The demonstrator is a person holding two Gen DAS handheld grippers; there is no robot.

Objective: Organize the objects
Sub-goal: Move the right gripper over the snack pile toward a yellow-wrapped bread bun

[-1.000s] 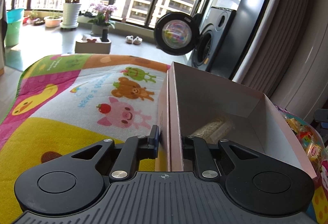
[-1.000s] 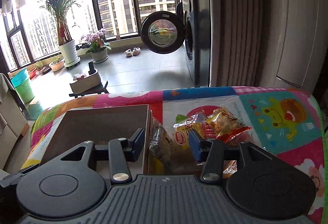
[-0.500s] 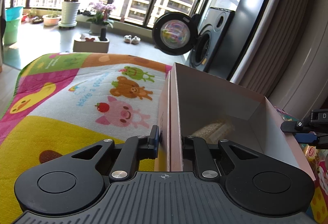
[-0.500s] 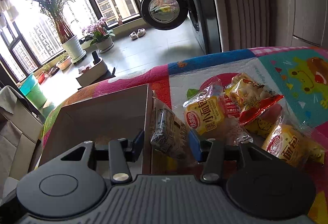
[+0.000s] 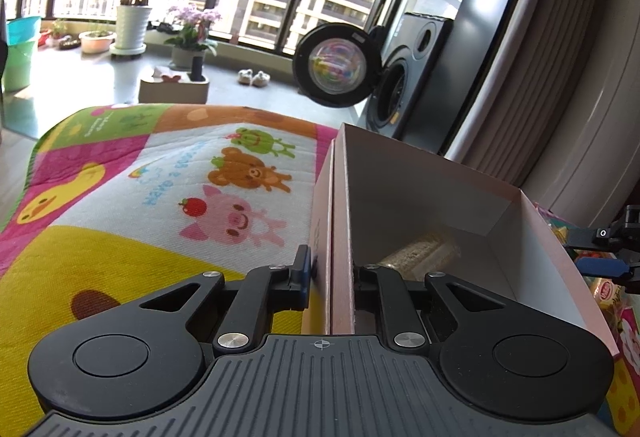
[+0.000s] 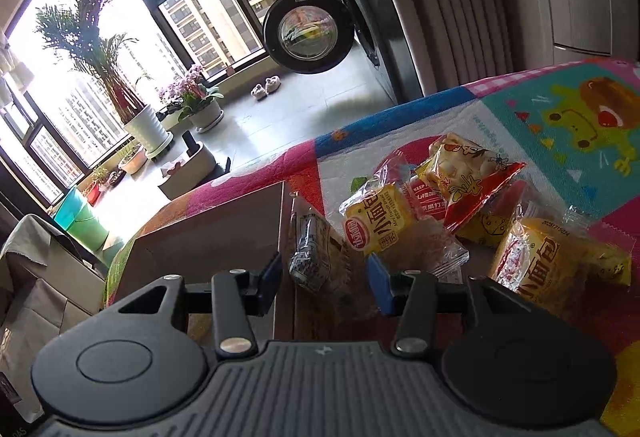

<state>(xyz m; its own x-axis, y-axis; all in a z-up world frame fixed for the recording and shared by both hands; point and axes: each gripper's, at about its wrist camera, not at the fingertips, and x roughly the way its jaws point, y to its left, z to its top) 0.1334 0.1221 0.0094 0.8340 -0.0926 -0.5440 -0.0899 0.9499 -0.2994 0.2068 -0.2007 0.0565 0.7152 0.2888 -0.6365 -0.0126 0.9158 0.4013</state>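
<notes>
The clear snack packet (image 6: 316,253) stands almost on end between the fingers of the right tongs (image 6: 324,273), leaning against the outside of the box wall (image 6: 224,229). It looks light and soft: a thin crinkly film around something crumbly, probably slippery at the sealed ends and easy to crush. The best hold is likely across its thick middle, with gentle pressure, not on the flat crimped seam. Its long axis runs up and away from the camera, top end tilted toward the window; the right tongs are spread wide around it, neither pad clearly touching.

The left tongs (image 5: 332,277) are closed on the near wall of the pink cardboard box (image 5: 420,205), one finger outside and one inside, steadying it. One packet (image 5: 420,253) already lies on the box floor (its label cannot be read).

Just beside the standing packet, on the cartoon-print mat (image 6: 560,125) covering the surface, lie more bread packets: a yellow one (image 6: 384,217), a red-and-yellow one (image 6: 468,173) overlapping it, and another yellow one (image 6: 552,261) nearer the right edge.
</notes>
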